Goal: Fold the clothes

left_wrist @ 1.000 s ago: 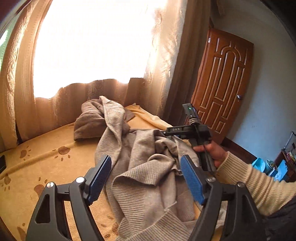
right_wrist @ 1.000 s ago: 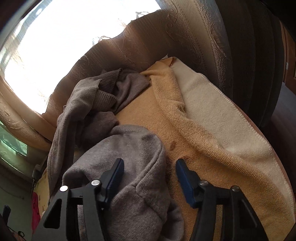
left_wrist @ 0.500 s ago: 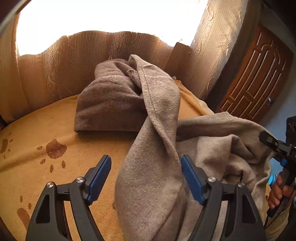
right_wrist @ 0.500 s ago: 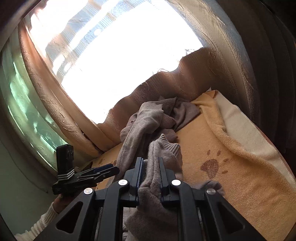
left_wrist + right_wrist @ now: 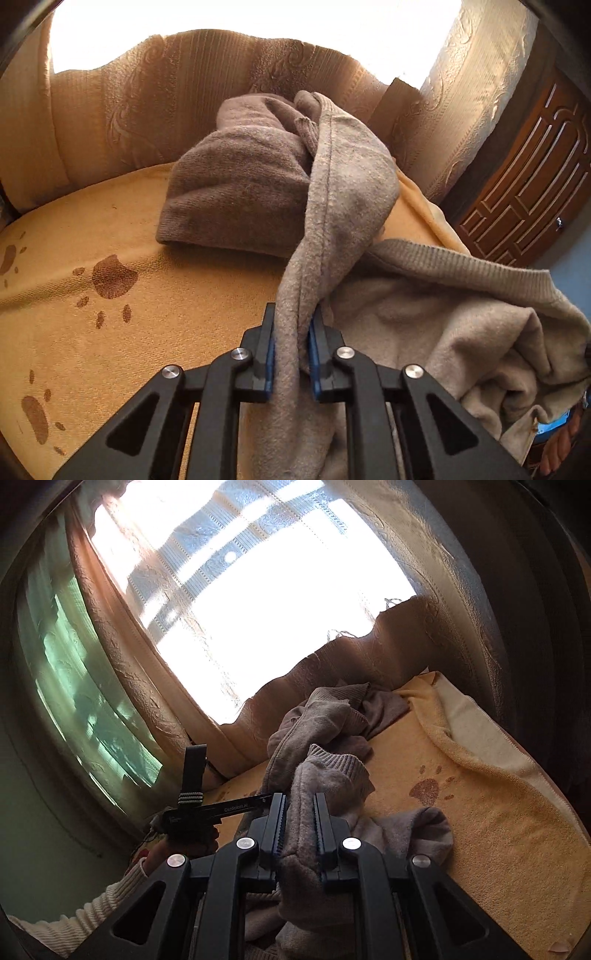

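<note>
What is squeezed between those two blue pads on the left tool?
A twisted strip of the grey sweater, clamped by the left gripper; the left wrist view shows it.

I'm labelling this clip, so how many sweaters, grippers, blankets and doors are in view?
Sweater: 1, as far as I can tell
Grippers: 2, left gripper and right gripper, both shut on the sweater
Blanket: 1
Door: 1
Total: 5
</note>
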### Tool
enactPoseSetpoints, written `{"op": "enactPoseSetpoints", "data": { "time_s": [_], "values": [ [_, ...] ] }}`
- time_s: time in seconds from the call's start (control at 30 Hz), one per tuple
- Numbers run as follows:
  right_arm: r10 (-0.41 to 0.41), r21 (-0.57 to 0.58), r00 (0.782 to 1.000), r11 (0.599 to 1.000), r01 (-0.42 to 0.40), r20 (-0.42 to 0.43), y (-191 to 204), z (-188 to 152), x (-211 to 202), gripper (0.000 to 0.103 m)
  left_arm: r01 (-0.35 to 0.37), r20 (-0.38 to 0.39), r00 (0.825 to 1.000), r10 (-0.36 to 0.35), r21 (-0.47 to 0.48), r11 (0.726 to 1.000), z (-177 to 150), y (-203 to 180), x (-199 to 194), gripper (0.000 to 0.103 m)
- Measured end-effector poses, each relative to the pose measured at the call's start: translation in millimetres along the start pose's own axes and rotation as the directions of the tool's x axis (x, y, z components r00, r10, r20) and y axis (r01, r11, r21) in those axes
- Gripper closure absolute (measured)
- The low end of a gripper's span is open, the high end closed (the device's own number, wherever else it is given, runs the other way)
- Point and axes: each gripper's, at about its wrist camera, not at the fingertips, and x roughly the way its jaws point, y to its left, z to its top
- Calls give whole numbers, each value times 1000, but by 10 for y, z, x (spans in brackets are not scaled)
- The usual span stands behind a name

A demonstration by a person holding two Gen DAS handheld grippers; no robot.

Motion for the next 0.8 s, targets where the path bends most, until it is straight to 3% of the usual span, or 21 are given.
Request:
{"op": "enactPoseSetpoints", "data": {
  "time_s": [0.17, 0.23, 0.37, 0.43, 0.5, 0.8],
  "values": [
    [1, -57, 1000, 998, 0, 29, 141, -40, -228, 87, -19, 122, 992, 29, -85, 996, -123, 306, -582, 87],
    [-22, -94, 999, 995, 24, 28, 194, -72, -262, 87, -23, 170, 984, 43, -120, 993, -172, 428, -815, 87],
    [-25, -62, 999, 998, 26, 21, 93, -109, -236, 85, -39, 251, 964, 88, -195, 980, -355, 761, -1317, 87],
    [-60, -29, 998, 998, 60, 15, -12, -114, -209, 71, -62, 264, 956, 128, -243, 968, -581, 974, -1556, 90],
    [-103, 4, 994, 995, 103, 21, -126, -128, -195, 20, -88, 267, 949, 170, -293, 952, -832, 1162, -1766, 90],
    [-160, 56, 987, 985, 161, -27, -241, -186, -51, 18, -193, 252, 904, 345, -479, 857, -1878, 1894, -2628, 90]
  ]
}}
